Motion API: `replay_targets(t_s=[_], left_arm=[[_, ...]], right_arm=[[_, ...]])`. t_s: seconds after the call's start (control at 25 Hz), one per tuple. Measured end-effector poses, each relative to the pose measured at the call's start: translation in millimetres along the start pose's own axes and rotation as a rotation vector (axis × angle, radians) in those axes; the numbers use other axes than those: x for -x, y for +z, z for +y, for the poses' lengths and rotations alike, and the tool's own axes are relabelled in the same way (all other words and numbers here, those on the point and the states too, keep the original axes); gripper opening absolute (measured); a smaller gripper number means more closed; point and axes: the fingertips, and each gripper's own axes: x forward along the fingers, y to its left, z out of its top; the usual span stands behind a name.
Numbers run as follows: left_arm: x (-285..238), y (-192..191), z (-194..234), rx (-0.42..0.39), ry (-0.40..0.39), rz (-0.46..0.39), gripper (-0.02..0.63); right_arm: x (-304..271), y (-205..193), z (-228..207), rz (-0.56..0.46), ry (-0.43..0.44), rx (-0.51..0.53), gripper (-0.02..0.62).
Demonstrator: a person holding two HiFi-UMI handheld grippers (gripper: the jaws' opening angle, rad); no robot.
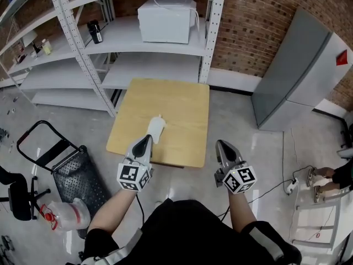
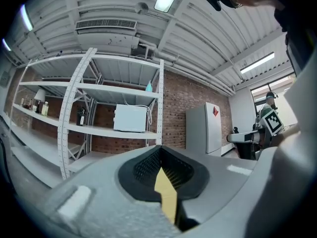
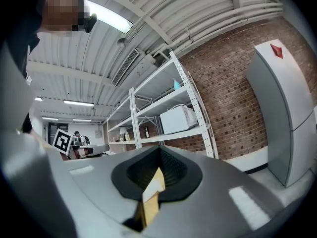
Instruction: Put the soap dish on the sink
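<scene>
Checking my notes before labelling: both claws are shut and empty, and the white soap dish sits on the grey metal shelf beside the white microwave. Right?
Not quite: the head view shows the white soap dish lying on the light wooden table, not on the grey metal shelf. Both the left claw and right claw are shut and empty.

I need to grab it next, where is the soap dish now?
In the head view the white soap dish lies on the wooden table, near its front left edge, just beyond the left claw.
</scene>
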Motion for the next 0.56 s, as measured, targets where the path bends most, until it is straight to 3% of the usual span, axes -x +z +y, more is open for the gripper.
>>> replay_targets(t_s=[0.56], left_arm=[[13.4, -6.4, 10.1, 0.017, 0.028, 0.016, 0.000]], right_arm=[[-4.8, -3.5, 14.4, 0.024, 0.005, 0.027, 0.005]])
